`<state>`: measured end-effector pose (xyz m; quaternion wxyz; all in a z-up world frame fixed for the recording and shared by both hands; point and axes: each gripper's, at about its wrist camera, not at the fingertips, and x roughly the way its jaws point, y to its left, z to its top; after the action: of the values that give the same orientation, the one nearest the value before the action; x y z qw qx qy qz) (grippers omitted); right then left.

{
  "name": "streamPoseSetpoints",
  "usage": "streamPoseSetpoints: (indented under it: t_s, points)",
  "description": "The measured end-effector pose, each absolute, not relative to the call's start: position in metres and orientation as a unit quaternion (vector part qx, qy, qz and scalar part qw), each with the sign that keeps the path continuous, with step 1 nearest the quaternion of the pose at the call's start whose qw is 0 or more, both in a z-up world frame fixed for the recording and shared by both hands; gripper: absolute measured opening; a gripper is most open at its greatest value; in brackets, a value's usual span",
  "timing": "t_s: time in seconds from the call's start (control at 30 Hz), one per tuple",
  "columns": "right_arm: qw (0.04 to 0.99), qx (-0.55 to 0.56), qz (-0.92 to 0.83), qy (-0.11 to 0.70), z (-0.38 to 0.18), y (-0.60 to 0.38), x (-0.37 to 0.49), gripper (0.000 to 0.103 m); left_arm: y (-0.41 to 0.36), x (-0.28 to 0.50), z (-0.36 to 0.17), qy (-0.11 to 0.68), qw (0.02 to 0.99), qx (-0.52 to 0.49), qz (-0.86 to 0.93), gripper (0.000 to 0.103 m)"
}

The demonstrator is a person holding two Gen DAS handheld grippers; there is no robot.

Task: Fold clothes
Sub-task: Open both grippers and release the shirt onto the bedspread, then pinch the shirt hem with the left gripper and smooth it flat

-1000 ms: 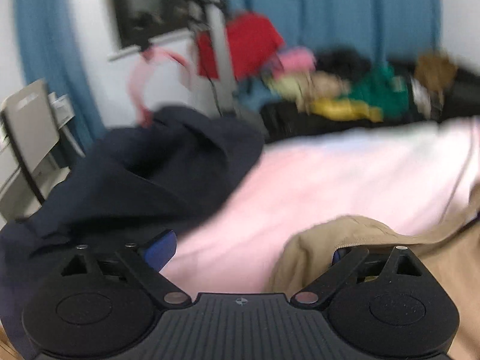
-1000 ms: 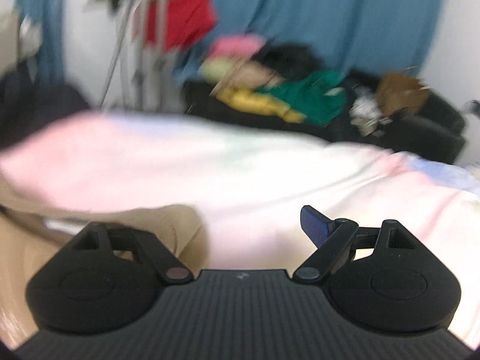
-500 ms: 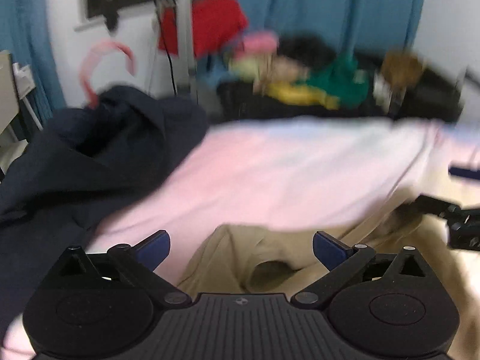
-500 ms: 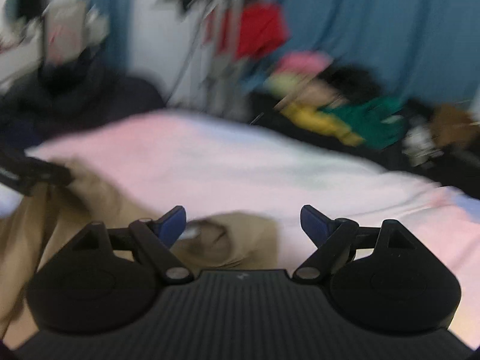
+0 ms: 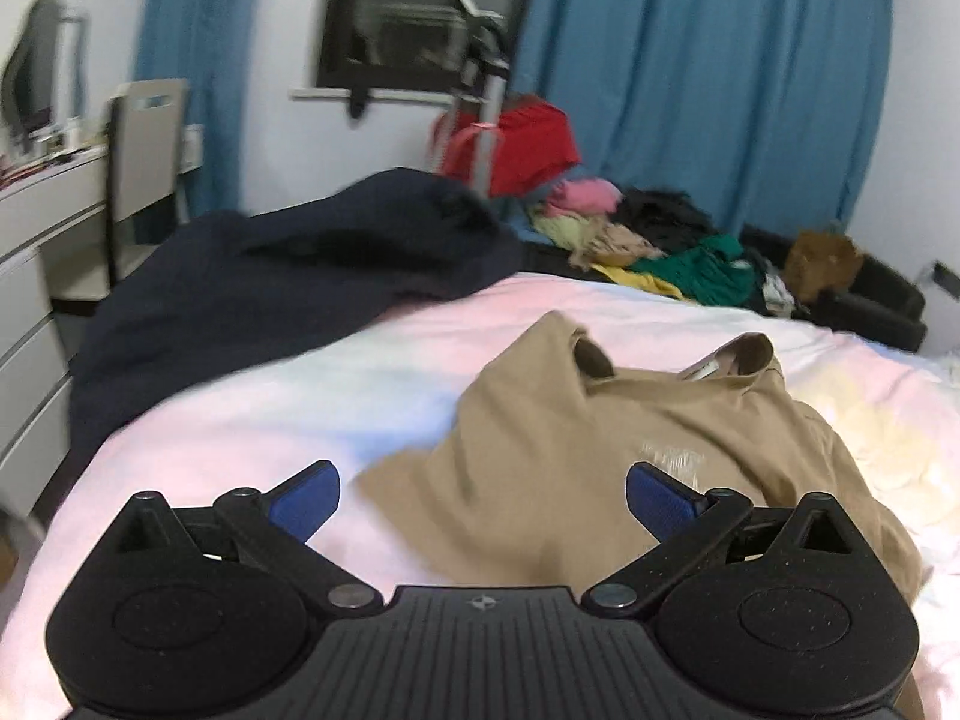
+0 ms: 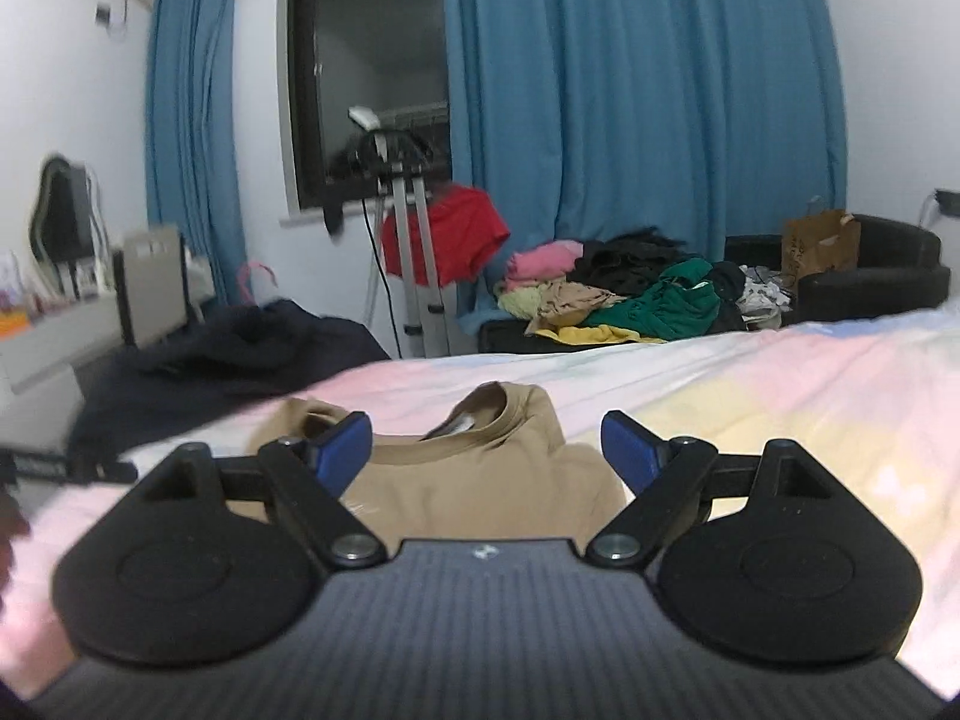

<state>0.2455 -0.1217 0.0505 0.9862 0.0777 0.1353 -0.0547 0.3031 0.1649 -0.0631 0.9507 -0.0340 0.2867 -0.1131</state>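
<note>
A tan T-shirt (image 5: 606, 456) lies rumpled on the pastel bedsheet (image 5: 252, 438), collar away from me. My left gripper (image 5: 480, 498) is open and empty, just above the shirt's near left part. The shirt also shows in the right wrist view (image 6: 480, 480). My right gripper (image 6: 486, 450) is open and empty, hovering over the shirt below the collar. The left gripper's tip (image 6: 66, 468) shows at the left edge of the right wrist view.
A dark navy garment (image 5: 282, 282) lies heaped at the bed's far left. A pile of coloured clothes (image 6: 624, 300) sits beyond the bed. A red garment (image 6: 450, 234) hangs on a metal stand. A desk and chair (image 5: 144, 144) stand at left.
Both grippers were closed on the tan shirt's edges a second ago, then opened and let it go. Both have pulled back and risen; the shirt now lies on the bed.
</note>
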Motion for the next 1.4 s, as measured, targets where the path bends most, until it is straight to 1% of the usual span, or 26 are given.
streamPoseSetpoints:
  t_s: [0.07,0.13,0.17,0.27,0.37,0.43,0.53,0.6,0.73,0.77,0.8,0.83,0.87,0.9,0.97,1.03,1.07,1.1,1.13,1.2,1.33,1.4]
  points:
    - [0.985,0.099,-0.052,0.128,0.047,-0.121,0.217,0.085,0.182,0.267,-0.072,0.273,0.955,-0.049,-0.104,0.103]
    - [0.984,0.112,-0.053,0.126,0.039,-0.12,0.193,0.085,0.199,0.237,-0.079,0.283,0.951,-0.072,-0.099,0.102]
    - [0.983,0.117,-0.057,0.128,0.035,-0.121,0.185,0.085,0.203,0.231,-0.077,0.295,0.946,-0.087,-0.097,0.1]
    - [0.978,0.14,-0.065,0.142,0.024,-0.125,0.173,0.085,0.211,0.219,-0.069,0.292,0.943,-0.125,-0.096,0.101]
    - [0.974,0.161,-0.066,0.142,0.021,-0.131,0.17,0.084,0.211,0.223,-0.068,0.294,0.938,-0.159,-0.096,0.101]
    - [0.975,0.161,-0.073,0.137,0.02,-0.134,0.168,0.084,0.213,0.233,-0.081,0.304,0.928,-0.193,-0.097,0.101]
    - [0.973,0.171,-0.083,0.134,0.015,-0.141,0.166,0.084,0.214,0.255,-0.105,0.33,0.909,-0.237,-0.095,0.096]
    - [0.97,0.183,-0.082,0.139,0.009,-0.145,0.169,0.084,0.214,0.274,-0.115,0.338,0.903,-0.25,-0.089,0.09]
    - [0.966,0.188,-0.085,0.153,-0.005,-0.148,0.189,0.084,0.212,0.314,-0.127,0.336,0.904,-0.253,-0.074,0.089]
    - [0.966,0.189,-0.084,0.157,-0.009,-0.149,0.196,0.084,0.212,0.324,-0.132,0.336,0.903,-0.256,-0.074,0.086]
    - [0.965,0.19,-0.083,0.16,-0.012,-0.15,0.203,0.084,0.211,0.334,-0.136,0.336,0.902,-0.26,-0.073,0.079]
    - [0.965,0.19,-0.083,0.162,-0.016,-0.151,0.209,0.084,0.21,0.344,-0.141,0.337,0.901,-0.263,-0.072,0.076]
    - [0.965,0.188,-0.082,0.164,-0.02,-0.152,0.214,0.084,0.208,0.351,-0.145,0.338,0.901,-0.263,-0.068,0.07]
    - [0.964,0.189,-0.083,0.168,-0.024,-0.154,0.22,0.084,0.205,0.357,-0.148,0.336,0.903,-0.26,-0.061,0.06]
    - [0.96,0.195,-0.086,0.18,-0.031,-0.156,0.231,0.084,0.198,0.365,-0.15,0.321,0.912,-0.25,-0.053,0.058]
    - [0.956,0.207,-0.085,0.192,-0.037,-0.159,0.24,0.084,0.191,0.376,-0.149,0.319,0.918,-0.23,-0.059,0.052]
    - [0.953,0.214,-0.083,0.198,-0.04,-0.16,0.244,0.084,0.187,0.381,-0.145,0.321,0.922,-0.208,-0.063,0.037]
    - [0.951,0.218,-0.081,0.202,-0.041,-0.16,0.247,0.084,0.183,0.386,-0.141,0.324,0.925,-0.186,-0.067,0.017]
    - [0.951,0.218,-0.078,0.205,-0.042,-0.158,0.249,0.084,0.179,0.392,-0.138,0.326,0.928,-0.163,-0.071,0.009]
    - [0.951,0.219,-0.075,0.207,-0.044,-0.157,0.251,0.084,0.171,0.399,-0.124,0.314,0.942,-0.105,-0.062,0.004]
    - [0.948,0.226,-0.073,0.212,-0.049,-0.157,0.255,0.084,0.16,0.423,-0.086,0.262,0.963,0.062,0.023,0.004]
    - [0.947,0.229,-0.072,0.215,-0.051,-0.156,0.257,0.084,0.158,0.444,-0.067,0.238,0.959,0.125,0.091,0.004]
